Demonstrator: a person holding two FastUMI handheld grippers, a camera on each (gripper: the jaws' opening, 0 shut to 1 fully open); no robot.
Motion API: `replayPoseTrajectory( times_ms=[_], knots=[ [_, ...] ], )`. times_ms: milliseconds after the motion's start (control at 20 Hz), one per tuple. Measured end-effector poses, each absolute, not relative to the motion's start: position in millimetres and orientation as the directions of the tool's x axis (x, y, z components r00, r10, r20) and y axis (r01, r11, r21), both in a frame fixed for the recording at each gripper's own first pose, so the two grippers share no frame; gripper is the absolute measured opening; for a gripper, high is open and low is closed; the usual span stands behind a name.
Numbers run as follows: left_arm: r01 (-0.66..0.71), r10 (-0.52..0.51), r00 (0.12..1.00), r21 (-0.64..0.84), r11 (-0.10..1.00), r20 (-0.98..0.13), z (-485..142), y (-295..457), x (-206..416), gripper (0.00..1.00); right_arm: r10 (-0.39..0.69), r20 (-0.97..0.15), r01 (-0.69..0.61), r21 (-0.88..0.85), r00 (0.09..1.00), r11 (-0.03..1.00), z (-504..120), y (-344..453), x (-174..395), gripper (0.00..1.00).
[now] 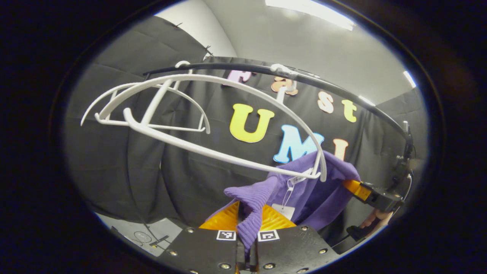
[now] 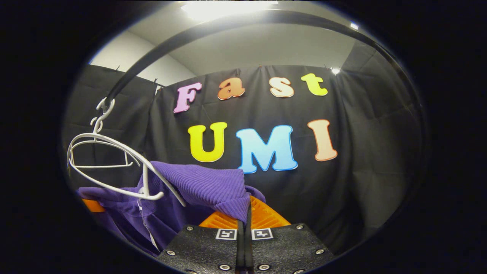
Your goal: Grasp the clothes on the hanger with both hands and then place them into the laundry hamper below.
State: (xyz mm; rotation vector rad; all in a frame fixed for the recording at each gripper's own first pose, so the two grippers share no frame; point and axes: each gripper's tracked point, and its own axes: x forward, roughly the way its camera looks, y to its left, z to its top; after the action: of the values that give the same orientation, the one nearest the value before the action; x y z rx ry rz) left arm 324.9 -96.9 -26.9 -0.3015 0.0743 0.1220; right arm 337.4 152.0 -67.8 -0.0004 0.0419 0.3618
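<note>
purple garment [image 1: 304, 190] pinched by both claws, lower part cut off

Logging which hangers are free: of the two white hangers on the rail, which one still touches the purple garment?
The nearer hanger: its end overlaps the purple garment. The farther hanger hangs bare.

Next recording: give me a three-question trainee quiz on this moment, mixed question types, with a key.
1. True or false: the left gripper is shut on the purple sweater.
2. The white hanger hangs from: A) the black rail B) a wall hook C) a gripper.
3. Fill in: the right gripper pinches a fold of the ____.

Key: 1 true; 2 A; 3 purple sweater.
</note>
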Motion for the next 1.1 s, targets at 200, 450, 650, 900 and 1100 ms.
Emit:
replayPoseTrajectory(
  times_ms=[200, 450, 650, 900, 1100],
  knots=[
    [-0.084, 0.06, 0.993, -0.26, 0.962, -0.099, -31.9, -117.2, 334.5, 0.06, 0.321, -0.081, -0.324, -0.037, 0.944, 0.945, -85.4, 129.4, 333.7, 0.0],
    [-0.045, 0.013, 0.992, -0.243, 0.969, -0.129, -39.2, -117.5, 321.7, 0.05, 0.299, -0.123, -0.304, -0.025, 0.946, 0.952, -98.5, 115.2, 301.7, 0.0],
    [-0.018, -0.013, 0.99, -0.216, 0.976, -0.138, -45.7, -104.5, 275.5, 0.06, 0.287, -0.162, -0.296, -0.034, 0.944, 0.955, -102.7, 111.5, 258.6, 0.0],
    [0.059, -0.088, 0.987, -0.202, 0.978, -0.135, -40.7, -83.6, 218.1, 0.12, 0.222, -0.215, -0.237, -0.046, 0.951, 0.971, -100.2, 113.9, 188.7, 0.0],
    [0.099, -0.129, 0.982, -0.209, 0.973, -0.137, -50.9, -56.4, 171.5, 0.05, 0.173, -0.227, -0.192, -0.063, 0.958, 0.979, -100.7, 125.0, 142.4, 0.0]
  ],
)
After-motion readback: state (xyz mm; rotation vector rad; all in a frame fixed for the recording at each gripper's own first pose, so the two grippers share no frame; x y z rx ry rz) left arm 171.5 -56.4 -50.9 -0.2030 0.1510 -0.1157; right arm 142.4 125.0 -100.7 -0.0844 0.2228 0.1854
